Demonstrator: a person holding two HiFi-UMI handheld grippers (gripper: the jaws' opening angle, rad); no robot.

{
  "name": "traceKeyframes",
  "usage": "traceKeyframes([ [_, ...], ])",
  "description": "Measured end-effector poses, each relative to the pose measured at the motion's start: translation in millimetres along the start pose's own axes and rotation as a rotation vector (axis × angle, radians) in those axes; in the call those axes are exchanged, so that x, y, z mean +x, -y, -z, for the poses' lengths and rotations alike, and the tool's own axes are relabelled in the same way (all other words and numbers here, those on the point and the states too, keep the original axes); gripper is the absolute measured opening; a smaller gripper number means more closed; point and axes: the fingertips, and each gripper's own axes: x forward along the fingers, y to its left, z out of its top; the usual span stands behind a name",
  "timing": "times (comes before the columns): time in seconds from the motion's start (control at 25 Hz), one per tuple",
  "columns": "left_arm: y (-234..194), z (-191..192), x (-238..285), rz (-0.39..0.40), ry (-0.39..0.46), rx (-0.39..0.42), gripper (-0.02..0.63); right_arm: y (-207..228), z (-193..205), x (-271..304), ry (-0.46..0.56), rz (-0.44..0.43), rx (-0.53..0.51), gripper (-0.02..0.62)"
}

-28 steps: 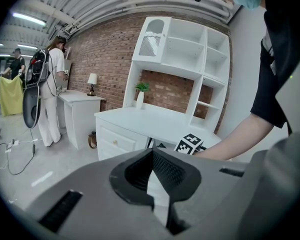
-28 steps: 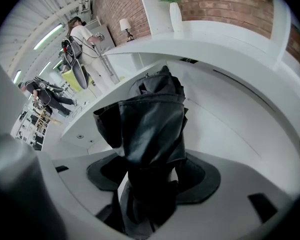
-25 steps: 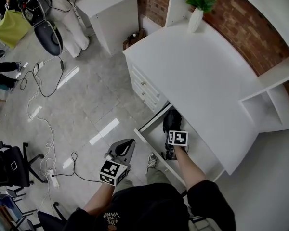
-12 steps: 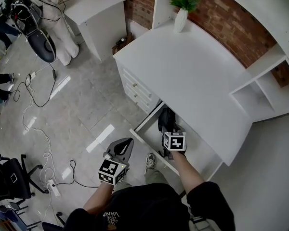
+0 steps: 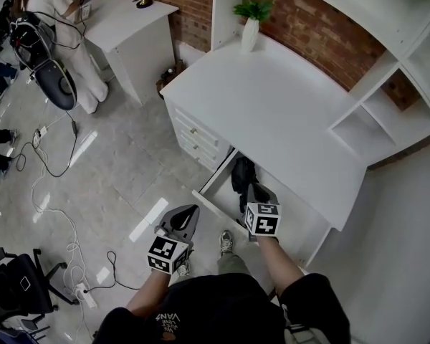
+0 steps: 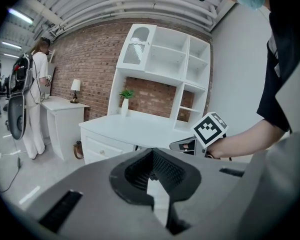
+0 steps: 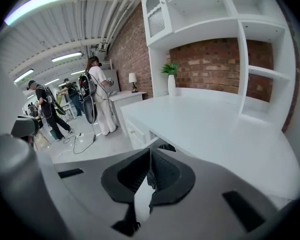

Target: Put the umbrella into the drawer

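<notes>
The black folded umbrella lies inside the open white drawer under the desk top. My right gripper hangs above the drawer's near end, apart from the umbrella. Its jaws are closing, and in the right gripper view they meet with nothing between them. A dark bit of the umbrella shows past them. My left gripper is held over the floor left of the drawer front. The left gripper view shows it shut and empty, with the right gripper ahead of it.
The white desk carries a potted plant in a white vase and a shelf unit at the right. A second white desk stands far left. A person, a chair and cables occupy the floor.
My right gripper rose out of the drawer, leaving the umbrella there, and its jaws came together. The left gripper lifted slightly. The head view tilted toward the far wall.
</notes>
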Motion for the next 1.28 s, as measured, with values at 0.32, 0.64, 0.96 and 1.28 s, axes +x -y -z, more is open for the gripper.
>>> traceKeyframes([
  [0.32,5.7,-3.3,-25.6,0.048,0.030,0.028,0.006,-21.3,-26.5,-56.8,0.152,0.029,0.017,0.002],
  [0.64,8.9,-9.5,-54.6,0.087,0.064,0.053,0.006,-48.6,-44.9,-114.4,0.286,0.034,0.021,0.000],
  [0.96,8.9,-15.3,-92.2,0.118,0.092,0.079,0.006,-82.3,-39.2,-162.0,0.331,0.058,0.013,0.000],
  [1.28,8.7,-7.5,-125.0,0.145,0.084,0.107,0.006,-103.1,-28.6,-204.7,0.400,0.104,0.055,0.001],
])
